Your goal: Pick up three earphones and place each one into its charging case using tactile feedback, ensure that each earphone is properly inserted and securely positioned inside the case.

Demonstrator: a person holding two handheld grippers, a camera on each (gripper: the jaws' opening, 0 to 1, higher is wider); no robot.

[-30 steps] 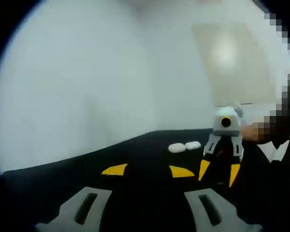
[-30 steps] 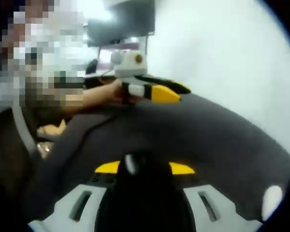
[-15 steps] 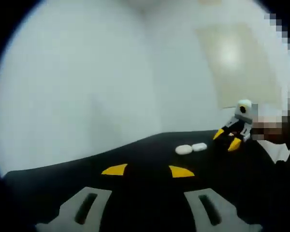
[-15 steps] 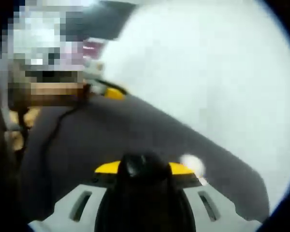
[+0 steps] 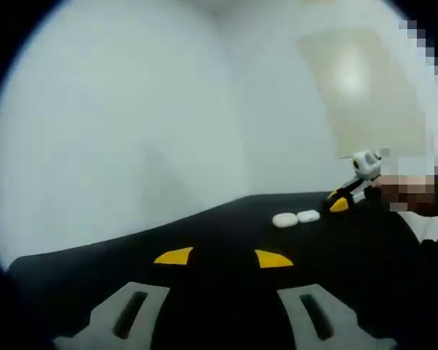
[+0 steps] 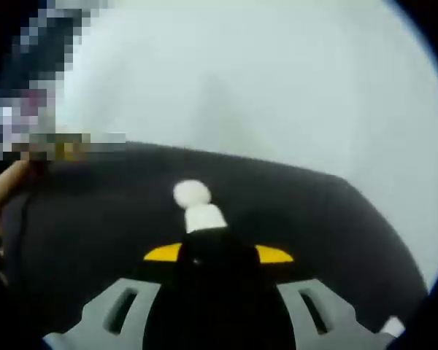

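Holding something dark in my right gripper, jaws clamped; left gripper spread wide, empty. Two white cases sit near the black desk's far edge. Progress? Can't tell.

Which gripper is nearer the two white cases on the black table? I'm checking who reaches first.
Right. In the left gripper view the right gripper sits just beside the white cases, while the left gripper hangs well back across the black table.
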